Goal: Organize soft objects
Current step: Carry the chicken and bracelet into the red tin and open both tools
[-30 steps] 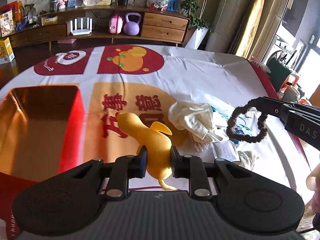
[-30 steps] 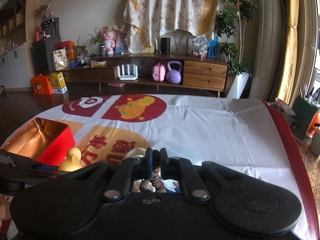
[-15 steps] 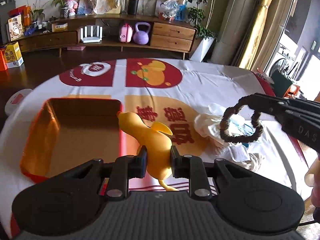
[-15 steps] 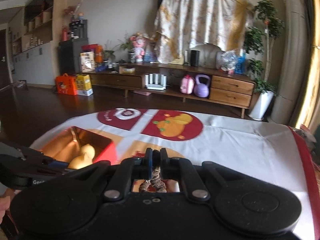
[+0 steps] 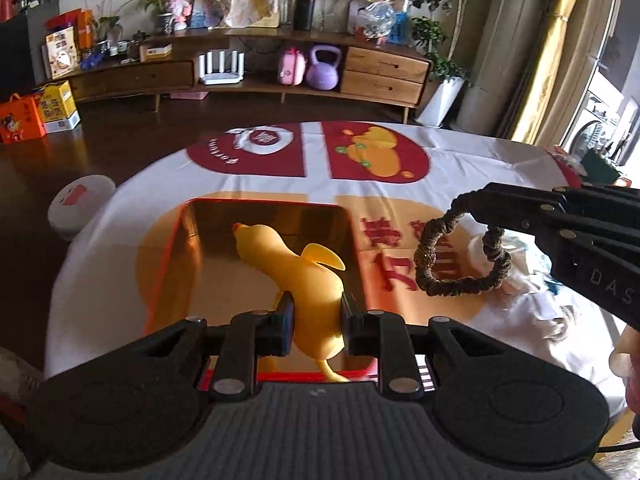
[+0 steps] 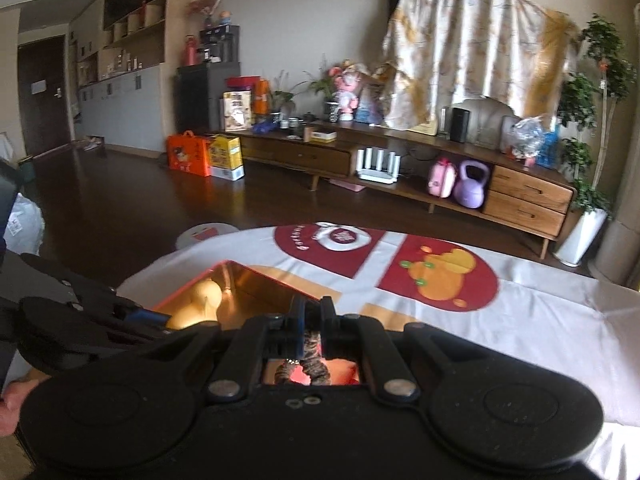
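My left gripper [image 5: 316,312] is shut on a yellow rubber duck [image 5: 296,276] and holds it above the open red box [image 5: 172,256] with a gold inside. In the left wrist view my right gripper [image 5: 486,196] comes in from the right, shut on a dark brown scrunchie [image 5: 452,280] that hangs as a loop beside the box. In the right wrist view the right gripper [image 6: 311,312] pinches the scrunchie [image 6: 310,354], which dangles below the jaws. There the box [image 6: 240,276] and the duck [image 6: 204,298] lie to the lower left, next to the left gripper's black body.
A white, red and orange printed cloth [image 5: 460,160] covers the table. White and blue soft items [image 5: 528,280] lie heaped to the right of the box. A low white round object [image 5: 80,204] stands on the dark floor past the table's left edge. A wooden sideboard [image 5: 280,68] lines the far wall.
Both grippers have travelled left across the table with their loads. The duck went from over the orange print to above the box. The scrunchie moved from over the soft heap to beside the box.
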